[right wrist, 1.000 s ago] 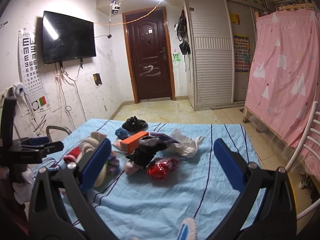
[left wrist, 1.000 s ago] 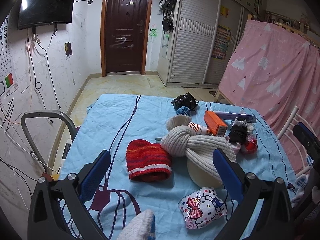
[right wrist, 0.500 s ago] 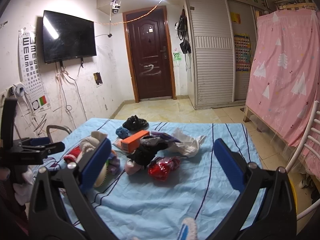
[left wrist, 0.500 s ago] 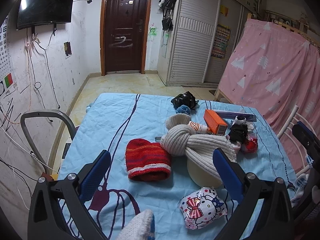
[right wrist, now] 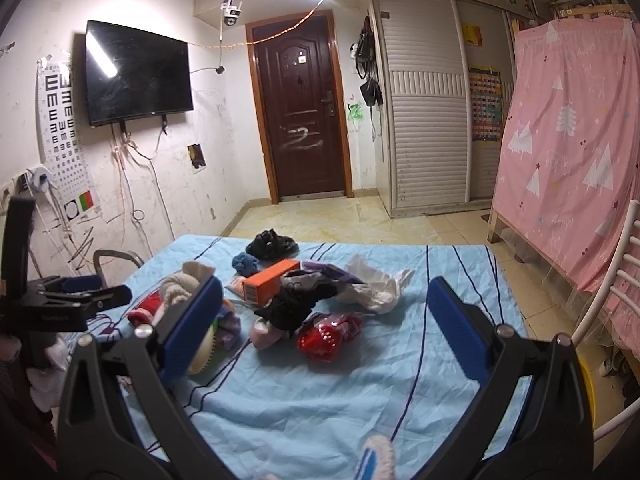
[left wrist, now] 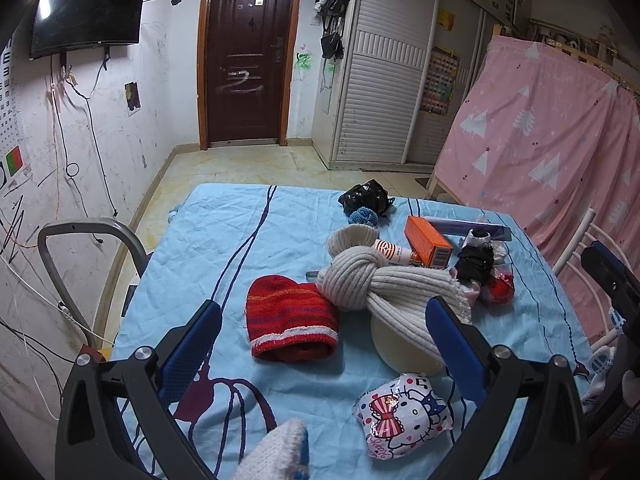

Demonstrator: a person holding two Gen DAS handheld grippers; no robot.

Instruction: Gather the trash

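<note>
Table (left wrist: 224, 240) under blue cloth. Cream knotted scarf (left wrist: 384, 284) mid-table, red hat (left wrist: 292, 320) beside it. Hello Kitty wrapper (left wrist: 400, 416) near front edge, red wrapper (right wrist: 326, 332) beside black cloth. Left tongs (left wrist: 324, 344), right tongs (right wrist: 324, 328): both wide apart, holding nothing.

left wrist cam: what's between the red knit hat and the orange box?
The knotted cream scarf, plus a striped tube beside the orange box; red hat sits nearer.

A bed (left wrist: 224, 240) under a light-blue sheet carries a red knit hat (left wrist: 290, 322), knotted cream scarf (left wrist: 384, 284), orange box (left wrist: 427, 240) and Hello Kitty packet (left wrist: 402, 416) near its front edge.
</note>
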